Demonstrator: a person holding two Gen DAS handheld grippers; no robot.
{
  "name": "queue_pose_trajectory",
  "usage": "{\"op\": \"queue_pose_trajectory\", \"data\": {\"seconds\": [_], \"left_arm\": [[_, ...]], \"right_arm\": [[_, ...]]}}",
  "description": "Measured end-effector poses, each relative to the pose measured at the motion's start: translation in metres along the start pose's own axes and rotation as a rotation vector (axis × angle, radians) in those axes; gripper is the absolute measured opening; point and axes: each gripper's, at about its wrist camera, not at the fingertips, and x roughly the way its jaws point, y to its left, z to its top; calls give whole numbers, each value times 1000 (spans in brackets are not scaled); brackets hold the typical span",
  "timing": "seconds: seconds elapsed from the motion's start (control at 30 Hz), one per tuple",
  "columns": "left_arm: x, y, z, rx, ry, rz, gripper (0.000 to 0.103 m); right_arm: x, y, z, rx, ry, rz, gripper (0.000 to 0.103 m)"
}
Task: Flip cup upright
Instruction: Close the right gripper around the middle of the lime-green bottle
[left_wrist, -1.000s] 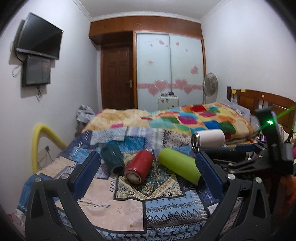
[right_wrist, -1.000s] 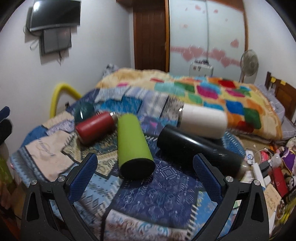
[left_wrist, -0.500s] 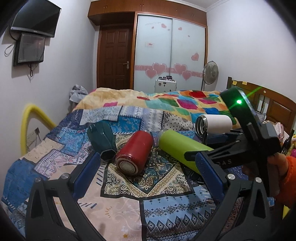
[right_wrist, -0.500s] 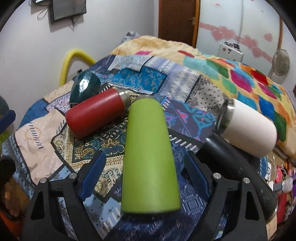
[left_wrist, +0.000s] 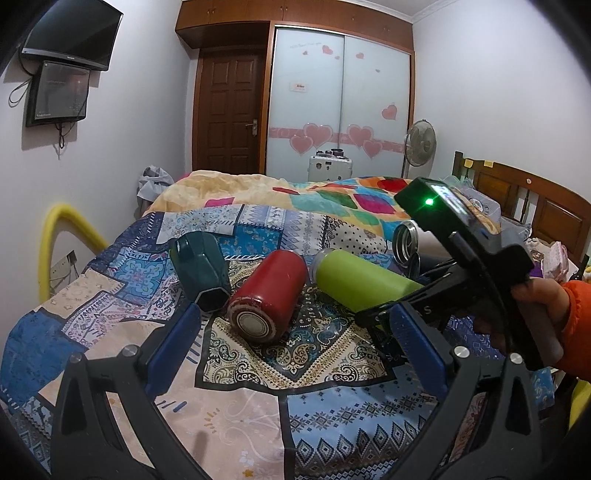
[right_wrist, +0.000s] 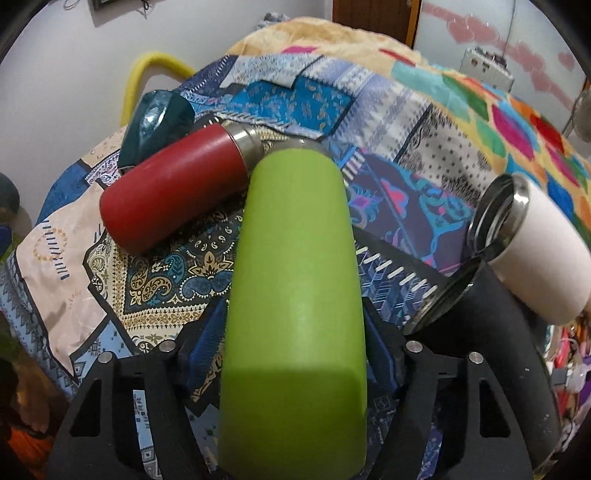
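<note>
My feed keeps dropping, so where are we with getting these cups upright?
Done: nothing stands yet. The green cup, red cup, teal cup, white cup and black cup all lie on their sides on the bedspread. In hand: the right gripper has its fingers on both sides of the green cup. The left gripper is open and empty. Left: tipping every cup upright.

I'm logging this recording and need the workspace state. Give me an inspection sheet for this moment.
Surface: patterned bedspread on a bed.
Job's things: green cup, red cup, dark teal cup, white cup, black cup, all lying on their sides.
Clutter: nothing seen on the bedspread.
Grippers: right gripper shut on the green cup; left gripper open, holding nothing.
Cables: wires under the wall TV.
Surroundings: wardrobe, fan.
</note>
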Motion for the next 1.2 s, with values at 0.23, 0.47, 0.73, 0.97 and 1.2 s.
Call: {"op": "queue_pose_trajectory", "data": {"seconds": [0.23,0.47,0.73,0.97,1.2], "left_arm": [[1,-1,0,-2,-1,-2,103],[-1,1,1,-9,-6,4,103],[-11,2,3,-13,-21,12,103],[-27,-5,6,-4,-41,14,103],[-44,-13,8,9,-50,21,103]], "right_arm": [[2,-1,-1,35,-19,15,62],[1,2,-5,31,-18,8,62],[-14,0,-17,71,-24,44,62],[-39,6,-29,76,-65,45,62],[-68,22,-43,42,-124,31,62]]}}
